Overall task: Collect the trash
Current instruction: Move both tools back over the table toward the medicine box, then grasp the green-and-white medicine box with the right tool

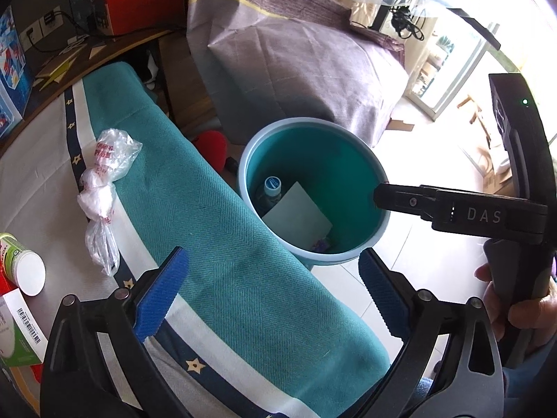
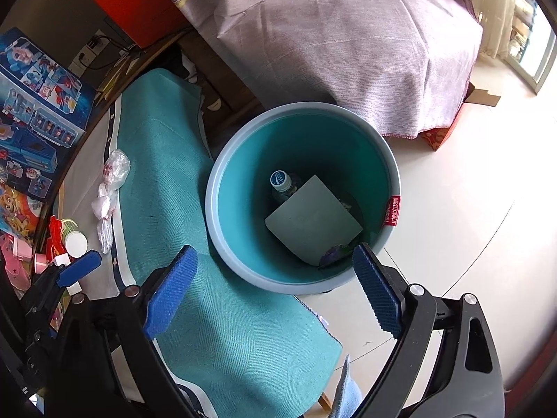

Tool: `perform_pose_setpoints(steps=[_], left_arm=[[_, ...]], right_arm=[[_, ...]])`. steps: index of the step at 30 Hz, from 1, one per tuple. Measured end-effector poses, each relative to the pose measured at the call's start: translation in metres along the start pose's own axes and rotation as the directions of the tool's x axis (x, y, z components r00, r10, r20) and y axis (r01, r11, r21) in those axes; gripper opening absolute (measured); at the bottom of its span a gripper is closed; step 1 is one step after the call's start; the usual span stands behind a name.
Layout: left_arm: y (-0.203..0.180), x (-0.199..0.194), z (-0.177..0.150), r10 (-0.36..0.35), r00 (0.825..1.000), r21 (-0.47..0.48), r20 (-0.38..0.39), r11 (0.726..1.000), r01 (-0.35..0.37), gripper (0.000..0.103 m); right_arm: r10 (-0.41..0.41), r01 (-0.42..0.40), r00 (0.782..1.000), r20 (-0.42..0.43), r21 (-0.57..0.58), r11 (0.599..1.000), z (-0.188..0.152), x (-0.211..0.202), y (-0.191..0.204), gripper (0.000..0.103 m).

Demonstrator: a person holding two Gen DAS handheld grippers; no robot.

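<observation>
My left gripper (image 1: 271, 292) hangs released, blue pads wide apart with nothing between them, over the teal woven cloth (image 1: 216, 230) draped on the white table (image 1: 38, 205). My right gripper (image 2: 275, 292) is likewise spread and empty, its pads framing the near rim of the round teal plastic bin (image 2: 348, 129) at twelve o'clock.

In the bin lie a clear bottle with a blue cap (image 2: 280, 178) and a pale green card (image 2: 313, 219) leaning over it, a small purple scrap (image 2: 336, 252) at the card's five o'clock.

In the left wrist view, the knotted clear plastic bag with red print (image 1: 104, 191) lies on the table at ten o'clock, touching the cloth's edge; a green-labelled white-lidded tub (image 1: 24, 264) lies on its side at nine.

Beyond the bin, a mauve cloth covers a bulky shape (image 2: 348, 41).
</observation>
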State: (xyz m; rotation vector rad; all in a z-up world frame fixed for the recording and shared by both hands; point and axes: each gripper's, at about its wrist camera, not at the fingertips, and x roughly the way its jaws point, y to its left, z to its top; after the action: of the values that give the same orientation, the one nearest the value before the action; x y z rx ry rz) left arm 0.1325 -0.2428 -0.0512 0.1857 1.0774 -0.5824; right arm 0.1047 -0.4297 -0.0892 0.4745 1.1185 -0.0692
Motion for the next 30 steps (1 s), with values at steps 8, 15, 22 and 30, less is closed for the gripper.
perform_pose_setpoints(steps=[8,15,22,30], left_arm=[[0.031,-0.028,-0.023,0.041,0.999,-0.037,0.034,0.999,-0.040,0.098],[0.092,-0.056,-0.056,0.112,0.993,-0.148,0.044,0.983,-0.105,0.098],[0.161,-0.091,-0.107,0.192,0.981,-0.296,0.037,0.940,-0.172,0.098],[0.239,-0.118,-0.174,0.254,0.967,-0.449,0.002,0.865,-0.226,0.098]], right_arm=[[0.009,-0.011,1.000,-0.020,-0.079,0.997,-0.006,0.000,0.046,0.087],[0.011,-0.026,0.998,-0.067,-0.217,0.976,-0.013,0.015,0.109,0.087],[-0.005,-0.053,0.991,-0.136,-0.422,0.905,-0.031,0.035,0.195,0.087],[-0.027,-0.125,0.979,-0.202,-0.700,0.704,-0.063,0.052,0.307,0.087]])
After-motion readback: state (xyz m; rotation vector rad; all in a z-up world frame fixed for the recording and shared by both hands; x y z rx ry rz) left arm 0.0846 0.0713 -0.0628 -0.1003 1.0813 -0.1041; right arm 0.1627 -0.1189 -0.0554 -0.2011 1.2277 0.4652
